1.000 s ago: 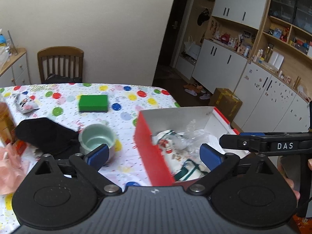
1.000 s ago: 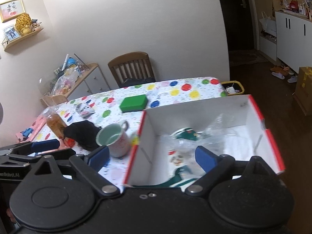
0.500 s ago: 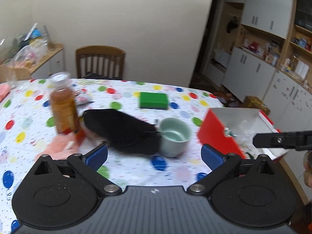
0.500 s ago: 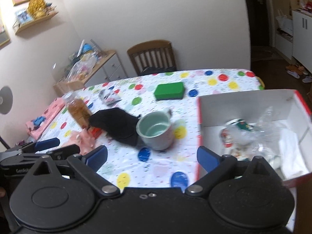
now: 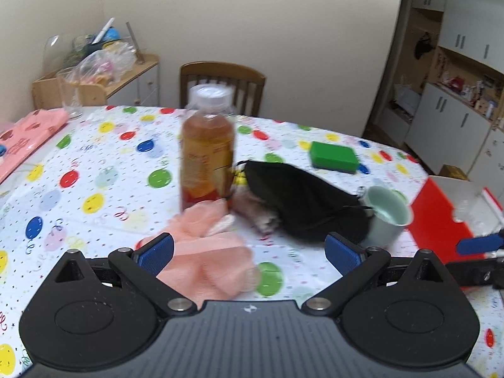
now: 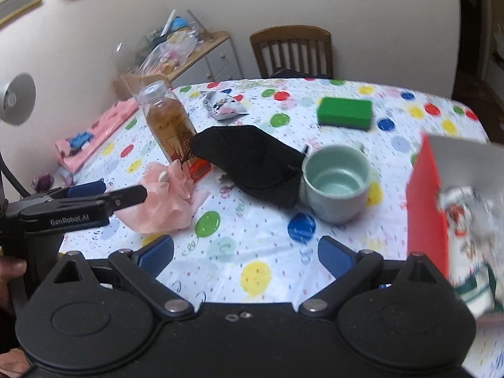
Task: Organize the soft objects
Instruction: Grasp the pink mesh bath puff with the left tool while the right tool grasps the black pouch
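Observation:
A pink mesh sponge (image 5: 208,252) lies on the dotted tablecloth just ahead of my open, empty left gripper (image 5: 249,252); it also shows in the right wrist view (image 6: 160,195). A black cloth pouch (image 5: 302,201) (image 6: 252,160) lies beside it, over a small pinkish soft item (image 5: 255,214). A green sponge (image 5: 334,156) (image 6: 345,111) lies farther back. A red and white box (image 5: 441,217) (image 6: 428,201) at the right holds bagged soft items (image 6: 469,220). My right gripper (image 6: 245,252) is open and empty over the table's near edge. The left gripper's fingers (image 6: 126,193) reach over the pink sponge.
An amber drink bottle (image 5: 206,148) (image 6: 170,129) stands behind the pink sponge. A pale green mug (image 5: 387,217) (image 6: 337,179) stands against the pouch. A crumpled wrapper (image 6: 225,107), a pink folded cloth (image 5: 22,138) and a wooden chair (image 5: 220,88) lie beyond.
Both grippers have swung left, away from the box, to face the pink sponge, bottle and pouch. Both stay open and empty.

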### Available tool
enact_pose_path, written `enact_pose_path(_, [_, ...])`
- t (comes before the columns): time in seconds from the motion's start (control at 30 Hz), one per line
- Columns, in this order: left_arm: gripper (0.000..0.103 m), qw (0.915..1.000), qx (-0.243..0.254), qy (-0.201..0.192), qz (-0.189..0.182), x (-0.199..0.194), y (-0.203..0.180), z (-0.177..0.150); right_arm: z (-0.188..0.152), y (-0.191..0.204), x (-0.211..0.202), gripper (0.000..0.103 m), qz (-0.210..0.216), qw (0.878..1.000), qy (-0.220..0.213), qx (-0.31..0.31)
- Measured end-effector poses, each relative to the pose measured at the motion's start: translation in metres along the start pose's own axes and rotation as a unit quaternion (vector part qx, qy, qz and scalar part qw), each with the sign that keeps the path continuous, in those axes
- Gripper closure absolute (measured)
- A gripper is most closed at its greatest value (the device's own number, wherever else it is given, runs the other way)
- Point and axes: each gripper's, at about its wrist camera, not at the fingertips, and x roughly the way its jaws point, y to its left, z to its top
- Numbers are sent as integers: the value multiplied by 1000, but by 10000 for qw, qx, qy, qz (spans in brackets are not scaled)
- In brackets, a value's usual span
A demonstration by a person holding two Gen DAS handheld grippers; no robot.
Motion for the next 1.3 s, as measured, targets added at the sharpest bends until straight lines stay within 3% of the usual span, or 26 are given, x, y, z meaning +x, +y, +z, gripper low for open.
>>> enact_pose_path(0.33, [0, 9989, -262, 207, 325, 42, 30, -15, 55, 17, 72, 5, -250, 9961, 201, -826])
enact_pose_path(0.47, [0, 9984, -396, 284, 286, 55, 38, -16, 80, 19, 104, 5, -341, 9923, 312, -1153])
enact_pose_path(0.63, [0, 9978, -495, 390, 210, 69, 43, -19, 93, 28, 138, 4, -115, 9827, 598, -1752])
enact_pose_path(0.8, [0, 9972, -526, 496, 167, 80, 45, -24, 90, 44, 157, 5, 87, 9802, 598, -1888])
enact_pose_path(0.9, [1, 9967, -572, 544, 200, 87, 47, -25, 87, 54, 172, 14, 20, 9788, 631, -1947])
enact_pose_path(0.97, [1, 9964, -597, 576, 194, 92, 48, -25, 85, 56, 182, 28, 42, 9809, 669, -1824])
enact_pose_path(1.03, [2, 9962, -617, 579, 220, 95, 49, -25, 85, 58, 188, 32, 25, 9844, 634, -1640])
enact_pose_path(1.13, [11, 9957, -686, 578, 214, 97, 51, -25, 84, 60, 195, 48, -62, 9864, 558, -1544])
enact_pose_path(1.3, [27, 9954, -765, 539, 212, 98, 54, -25, 83, 63, 198, 65, -262, 9872, 440, -1513])
